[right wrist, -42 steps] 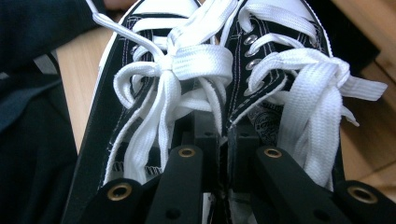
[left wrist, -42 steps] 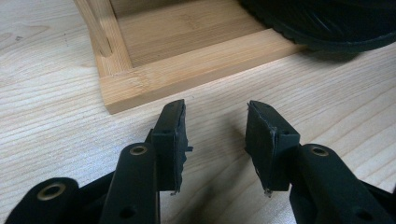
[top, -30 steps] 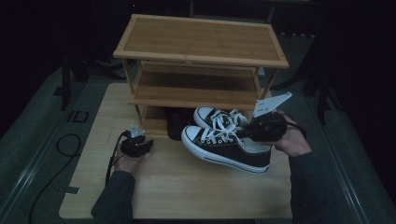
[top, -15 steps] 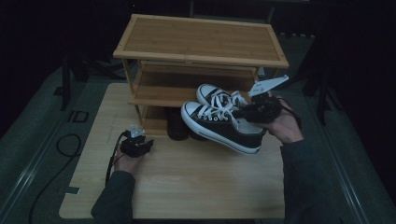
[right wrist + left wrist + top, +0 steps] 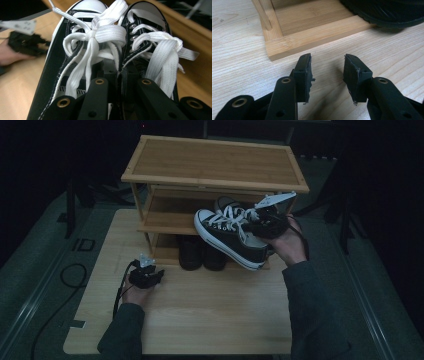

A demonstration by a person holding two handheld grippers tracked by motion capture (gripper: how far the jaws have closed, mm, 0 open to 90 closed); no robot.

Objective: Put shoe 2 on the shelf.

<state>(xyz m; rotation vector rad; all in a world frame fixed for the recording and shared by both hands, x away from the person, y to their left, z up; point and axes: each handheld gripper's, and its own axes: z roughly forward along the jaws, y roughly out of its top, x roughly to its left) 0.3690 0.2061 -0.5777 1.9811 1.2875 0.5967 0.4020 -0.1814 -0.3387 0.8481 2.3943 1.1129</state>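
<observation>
A pair of black canvas sneakers (image 5: 230, 234) with white laces (image 5: 100, 35) hangs in the air in front of the wooden shoe rack's (image 5: 215, 167) middle shelf. My right gripper (image 5: 267, 222) is shut on the inner sides of both sneakers (image 5: 120, 75), pinching them together. My left gripper (image 5: 146, 276) rests on the table at the left, near the rack's front left leg. Its jaws stand open with nothing between them (image 5: 327, 75), facing the rack's bottom frame (image 5: 312, 37).
A pair of dark shoes (image 5: 202, 252) stands on the rack's bottom shelf; one sole (image 5: 387, 12) shows ahead of my left gripper. The wooden table (image 5: 200, 320) has bare room in front. A cable (image 5: 70, 275) trails off the left.
My right gripper has lifted the sneaker pair up and back from the table toward the rack's middle shelf. The left gripper has stayed put.
</observation>
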